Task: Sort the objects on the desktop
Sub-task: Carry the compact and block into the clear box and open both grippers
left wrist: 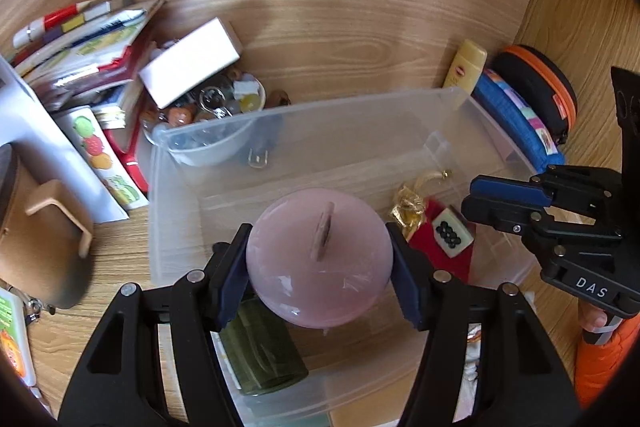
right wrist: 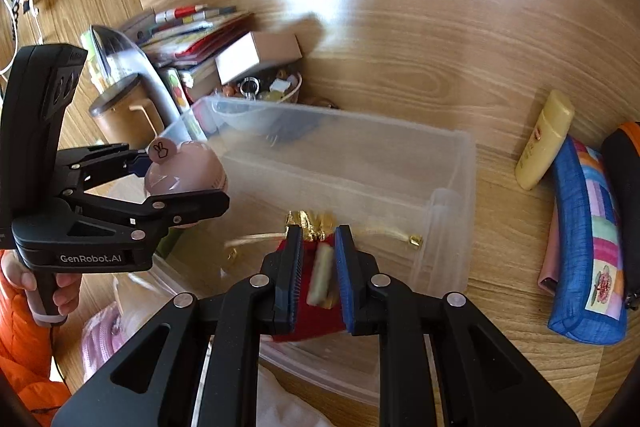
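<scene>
The left gripper (left wrist: 320, 259) clamps a smooth, glossy pink dome-shaped gadget (left wrist: 319, 259) between its 2 dark pads, holding it over the near end of a clear, frosted plastic bin (left wrist: 460, 99). From the right wrist view the gadget's rounded body carries a small round ear printed with a victory-hand sign (right wrist: 161, 149).

The right gripper (right wrist: 316, 277) is clenched on a cream mahjong tile (right wrist: 320, 279), its face showing rows of dark dots in the left wrist view. The tile is attached to a red fabric pouch (right wrist: 310, 323) with a crinkled gold top and gold cord, which hangs over the bin's interior.

On the woodgrain desk beside the bin lie a yellow squeeze tube (right wrist: 545, 139) and a blue patchwork pencil case (right wrist: 588, 239). Behind the bin sits a bowl of small trinkets (left wrist: 208, 107) under a white rectangular box (left wrist: 191, 61).
</scene>
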`<state>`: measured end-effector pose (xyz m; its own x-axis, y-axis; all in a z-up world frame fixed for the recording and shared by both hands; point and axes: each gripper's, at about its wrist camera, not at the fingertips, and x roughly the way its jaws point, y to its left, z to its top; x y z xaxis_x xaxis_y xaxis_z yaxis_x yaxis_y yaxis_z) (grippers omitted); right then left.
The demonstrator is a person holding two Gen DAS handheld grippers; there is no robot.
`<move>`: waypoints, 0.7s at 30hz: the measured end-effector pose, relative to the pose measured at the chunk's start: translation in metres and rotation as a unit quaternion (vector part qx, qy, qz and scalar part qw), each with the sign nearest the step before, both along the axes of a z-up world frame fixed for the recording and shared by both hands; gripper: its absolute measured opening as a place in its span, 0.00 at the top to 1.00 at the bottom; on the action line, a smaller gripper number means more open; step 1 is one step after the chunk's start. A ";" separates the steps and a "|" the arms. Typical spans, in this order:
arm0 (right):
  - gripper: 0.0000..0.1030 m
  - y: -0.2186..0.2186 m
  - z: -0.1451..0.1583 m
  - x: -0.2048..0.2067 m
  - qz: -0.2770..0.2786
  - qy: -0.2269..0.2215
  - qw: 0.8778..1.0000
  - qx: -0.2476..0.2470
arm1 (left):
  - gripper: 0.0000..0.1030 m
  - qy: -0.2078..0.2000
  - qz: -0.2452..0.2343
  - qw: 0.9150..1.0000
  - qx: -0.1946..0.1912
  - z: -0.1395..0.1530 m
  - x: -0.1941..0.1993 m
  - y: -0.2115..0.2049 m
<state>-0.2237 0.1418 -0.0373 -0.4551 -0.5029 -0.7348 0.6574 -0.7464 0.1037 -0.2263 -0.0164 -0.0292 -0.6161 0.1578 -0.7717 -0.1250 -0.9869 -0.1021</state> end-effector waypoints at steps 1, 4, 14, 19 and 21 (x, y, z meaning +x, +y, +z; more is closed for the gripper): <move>0.86 -0.001 -0.002 0.000 0.000 -0.001 1.000 0.005 | 0.39 0.000 0.000 1.000 -0.009 -0.001 0.000 0.002; 0.86 -0.003 -0.005 0.001 0.006 0.003 1.000 0.018 | 0.39 0.000 -0.005 1.000 -0.015 -0.001 0.001 0.004; 0.86 -0.007 -0.008 0.000 0.012 -0.005 1.000 0.022 | 0.40 -0.013 -0.031 0.998 -0.047 -0.005 0.002 0.014; 0.76 -0.006 -0.006 0.001 0.020 -0.016 1.000 0.008 | 0.40 -0.025 -0.037 0.998 -0.045 -0.005 -0.001 0.013; 0.72 -0.006 -0.004 0.003 0.021 -0.013 1.000 0.007 | 0.39 -0.030 -0.037 0.998 -0.045 -0.006 -0.001 0.013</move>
<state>-0.2205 0.1359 -0.0414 -0.4142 -0.5108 -0.7533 0.6858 -0.7193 0.1108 -0.2271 -0.0035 -0.0351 -0.5580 0.1296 -0.8197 -0.1937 -0.9808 -0.0232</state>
